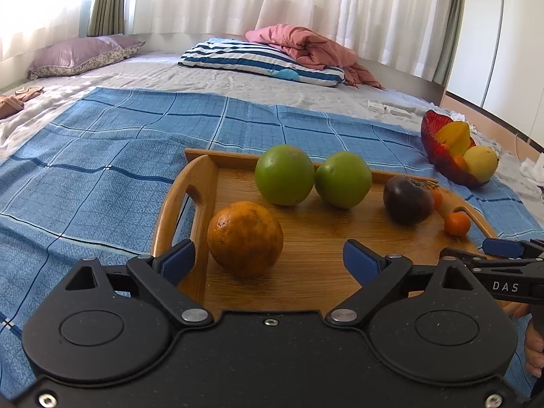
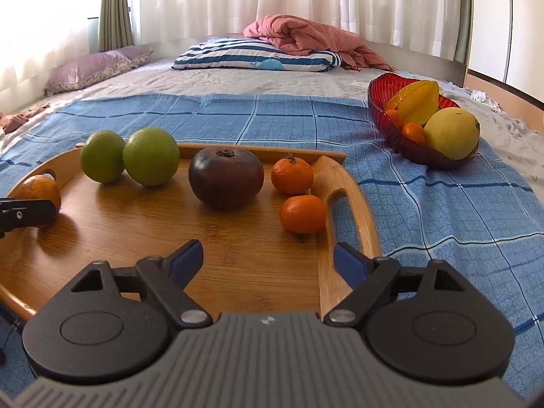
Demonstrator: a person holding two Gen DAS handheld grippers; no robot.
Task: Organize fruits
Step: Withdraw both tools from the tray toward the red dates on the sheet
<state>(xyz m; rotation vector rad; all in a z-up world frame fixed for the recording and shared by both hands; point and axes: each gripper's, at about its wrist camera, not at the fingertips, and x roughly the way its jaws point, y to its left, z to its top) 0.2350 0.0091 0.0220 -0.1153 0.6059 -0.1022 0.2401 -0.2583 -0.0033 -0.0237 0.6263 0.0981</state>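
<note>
Left claw [image 1: 268,255] gapes just short of the orange [image 1: 244,238] on the tray [image 1: 306,265].

A home bedroom is shown — a bed [image 1: 238,78] laid with pillows [image 1: 258,59], a crumpled quilt [image 2: 306,42], curtains [image 2: 272,0] behind.

The only readable text is "DAS", in pale capital letters on the black body of the right gripper [image 1: 503,255], which reaches in at the right edge of the left wrist view. A small pale mark sits on the grey ribbed housing in the right wrist view, too small to read. Nothing else carries legible writing.
</note>
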